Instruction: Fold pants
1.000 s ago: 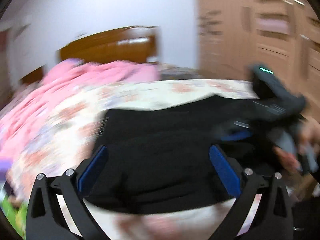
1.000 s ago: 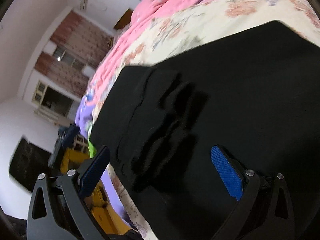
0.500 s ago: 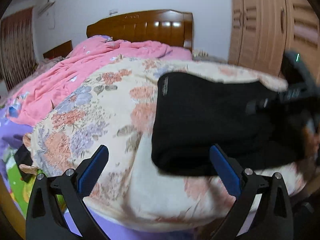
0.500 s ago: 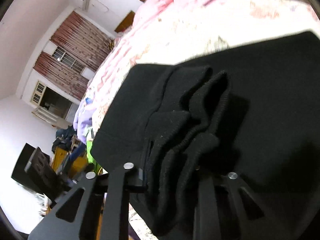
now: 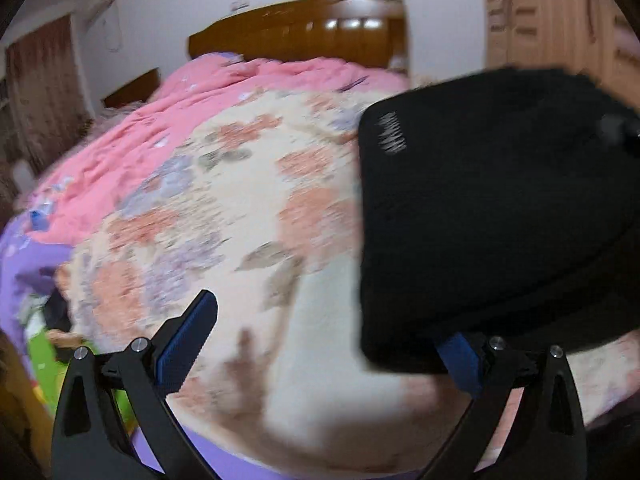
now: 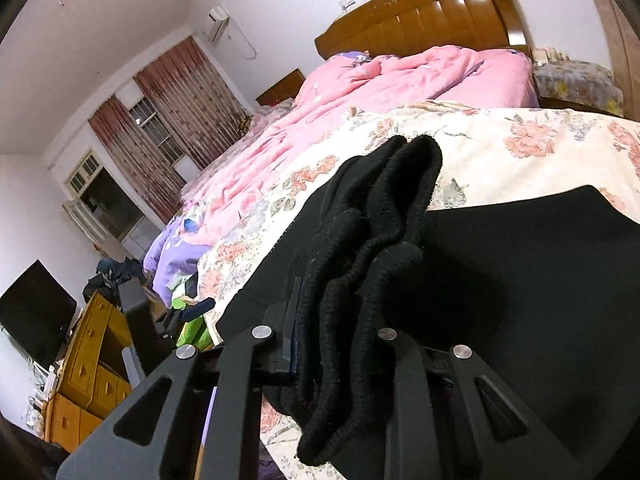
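One pair of black knit pants (image 6: 500, 280), bunched in ribbed folds; two black two-finger grippers with blue pads, one left (image 5: 320, 344), one right (image 6: 332, 344); one cream floral quilt (image 5: 240, 220); one pink crumpled duvet (image 6: 380, 92); one glossy brown wooden headboard (image 6: 432, 12); one dark flat television screen (image 6: 32, 312); one yellow wooden drawer chest (image 6: 88, 364)

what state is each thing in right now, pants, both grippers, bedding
black pants: partly folded on the bed, ribbed edge bunched and lifted
right gripper: shut on the pants' bunched edge
left gripper: open, empty, beside the pants
floral quilt: spread flat under the pants
pink blanket: rumpled near the headboard
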The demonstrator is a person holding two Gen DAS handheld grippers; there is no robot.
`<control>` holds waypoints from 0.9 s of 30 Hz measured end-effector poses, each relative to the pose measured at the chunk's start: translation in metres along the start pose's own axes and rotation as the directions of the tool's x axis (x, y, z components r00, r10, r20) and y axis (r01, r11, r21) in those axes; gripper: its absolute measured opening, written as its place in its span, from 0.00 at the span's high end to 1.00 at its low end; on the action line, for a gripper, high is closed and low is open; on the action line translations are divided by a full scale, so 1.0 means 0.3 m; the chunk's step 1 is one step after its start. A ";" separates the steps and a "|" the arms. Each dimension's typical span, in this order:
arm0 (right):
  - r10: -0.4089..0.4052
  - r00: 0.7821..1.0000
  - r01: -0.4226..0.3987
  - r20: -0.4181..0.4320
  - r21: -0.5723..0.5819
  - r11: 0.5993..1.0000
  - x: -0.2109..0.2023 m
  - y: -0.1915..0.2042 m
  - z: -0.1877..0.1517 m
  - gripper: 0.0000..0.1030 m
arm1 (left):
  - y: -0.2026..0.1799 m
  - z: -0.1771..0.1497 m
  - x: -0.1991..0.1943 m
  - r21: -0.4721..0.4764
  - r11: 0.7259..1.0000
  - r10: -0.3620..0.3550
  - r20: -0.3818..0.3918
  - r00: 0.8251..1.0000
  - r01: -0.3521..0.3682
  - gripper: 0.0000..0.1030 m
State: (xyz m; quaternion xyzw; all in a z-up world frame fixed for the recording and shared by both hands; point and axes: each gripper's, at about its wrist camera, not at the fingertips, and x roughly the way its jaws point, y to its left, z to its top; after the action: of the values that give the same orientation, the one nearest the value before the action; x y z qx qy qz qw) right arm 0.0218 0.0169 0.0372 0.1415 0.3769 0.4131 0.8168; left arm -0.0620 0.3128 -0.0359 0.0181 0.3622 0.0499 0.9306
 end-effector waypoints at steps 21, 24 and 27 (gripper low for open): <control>-0.085 0.996 0.086 -0.015 0.064 0.994 -0.025 -0.162 -0.136 0.82 | -0.007 -0.003 0.035 -0.039 0.993 0.105 -0.054 0.993 -0.107 0.01; -0.121 0.993 0.121 0.013 0.058 0.991 -0.060 -0.175 -0.133 0.82 | -0.037 0.005 0.018 0.003 0.993 0.116 -0.037 0.993 -0.116 0.01; -0.181 0.983 0.181 -0.017 0.112 0.977 -0.044 -0.253 -0.169 0.82 | -0.080 0.008 0.027 0.056 0.990 0.129 -0.041 0.991 -0.126 0.01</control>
State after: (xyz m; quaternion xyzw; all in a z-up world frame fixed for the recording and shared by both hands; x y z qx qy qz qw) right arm 0.0227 -0.0445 -0.0316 0.1512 0.4140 0.3155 0.8403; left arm -0.0524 0.2899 -0.0411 0.0650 0.3819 0.1000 0.9165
